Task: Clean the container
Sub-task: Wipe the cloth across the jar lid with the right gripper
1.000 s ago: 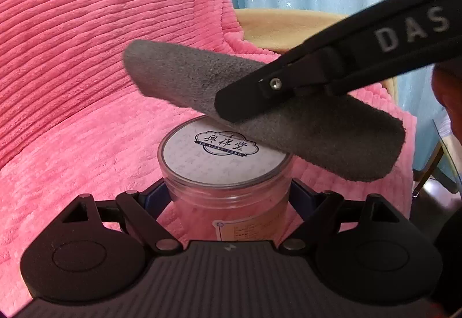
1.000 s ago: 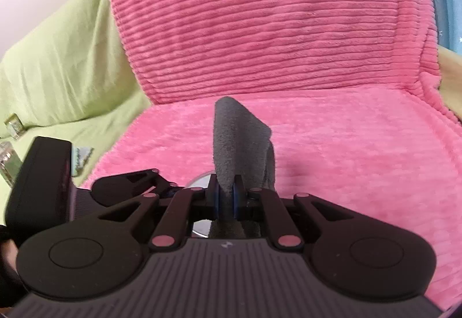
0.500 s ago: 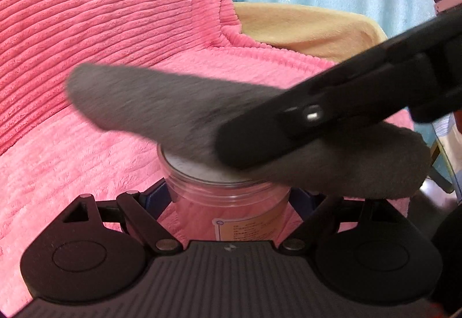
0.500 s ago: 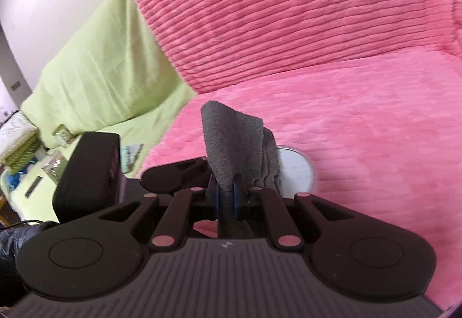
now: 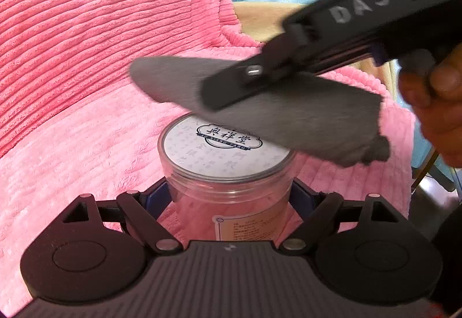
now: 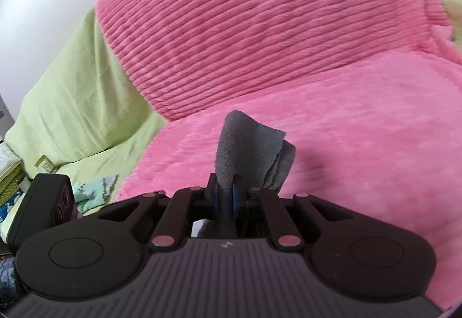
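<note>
My left claw grips the clear round plastic container by its side walls, just under its white printed lid, upright above the pink ribbed plush blanket. I judge the jar light, stiff and slick, so low on the walls is the right hold; squeezing hard could crack it. Across to the right, my right claw pinches a soft folded grey cloth, limp enough to need a tight grip. It hangs over the lid's far edge; with the blur, I cannot tell if it touches.
</note>
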{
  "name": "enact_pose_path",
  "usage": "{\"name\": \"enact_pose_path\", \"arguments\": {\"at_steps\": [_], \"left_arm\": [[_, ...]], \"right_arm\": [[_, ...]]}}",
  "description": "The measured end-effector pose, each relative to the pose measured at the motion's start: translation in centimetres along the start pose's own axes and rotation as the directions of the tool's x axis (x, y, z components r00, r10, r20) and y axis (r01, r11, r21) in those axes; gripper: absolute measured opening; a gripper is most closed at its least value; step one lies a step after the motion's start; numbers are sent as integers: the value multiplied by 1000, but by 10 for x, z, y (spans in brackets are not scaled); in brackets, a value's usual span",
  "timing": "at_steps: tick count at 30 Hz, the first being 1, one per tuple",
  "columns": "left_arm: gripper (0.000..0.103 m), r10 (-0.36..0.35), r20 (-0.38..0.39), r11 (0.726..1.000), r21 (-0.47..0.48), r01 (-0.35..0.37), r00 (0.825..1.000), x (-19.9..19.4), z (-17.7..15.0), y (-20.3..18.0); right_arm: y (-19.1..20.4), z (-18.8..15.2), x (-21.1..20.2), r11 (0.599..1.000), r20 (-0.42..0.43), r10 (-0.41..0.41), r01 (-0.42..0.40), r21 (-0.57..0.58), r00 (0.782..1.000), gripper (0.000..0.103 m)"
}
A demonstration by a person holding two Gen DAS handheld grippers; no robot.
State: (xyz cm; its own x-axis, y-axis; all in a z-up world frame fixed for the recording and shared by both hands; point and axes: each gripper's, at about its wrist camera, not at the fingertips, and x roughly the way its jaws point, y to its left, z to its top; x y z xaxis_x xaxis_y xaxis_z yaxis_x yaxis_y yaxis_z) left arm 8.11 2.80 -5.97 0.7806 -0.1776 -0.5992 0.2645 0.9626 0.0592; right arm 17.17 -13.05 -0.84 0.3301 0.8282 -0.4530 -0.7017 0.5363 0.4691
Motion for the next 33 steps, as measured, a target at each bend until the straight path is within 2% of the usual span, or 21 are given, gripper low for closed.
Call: {"name": "enact_pose_path", "arguments": {"at_steps": [4,8,12,17,23,28,33], "left_arm": [[85,4,6,1000,-4,-4,1000,0,-2,-1],[85,5,8,1000,-6,-5,1000,1,-2,0],[85,6,9,1000,-4,-6,1000,0,-3,-1],[85,8,8,1000,1,-8,1000,2,-3,-2],[85,-1,11,1000,-8,1,1000,1,-4,-1],[85,-4,12,1000,-5,4,1000,0,-4,-1],[85,-4,12,1000,-6,5,1000,-1,-4,-2]], "right_arm": [[6,-11,-15,1000,-16,-12,11,-23,1000,7],[18,-19,-18,999,-37,45,-46,-29,998,7],[26,-18,-7,993,-51,111,-112,-32,993,7],[26,-7,18,988,-43,150,-151,-36,988,6],[8,9,31,996,-11,88,-88,-18,996,6],[-6,3,7,999,6,27,-27,18,1000,6],[4,-16,-20,999,0,33,-33,6,999,7]]}}
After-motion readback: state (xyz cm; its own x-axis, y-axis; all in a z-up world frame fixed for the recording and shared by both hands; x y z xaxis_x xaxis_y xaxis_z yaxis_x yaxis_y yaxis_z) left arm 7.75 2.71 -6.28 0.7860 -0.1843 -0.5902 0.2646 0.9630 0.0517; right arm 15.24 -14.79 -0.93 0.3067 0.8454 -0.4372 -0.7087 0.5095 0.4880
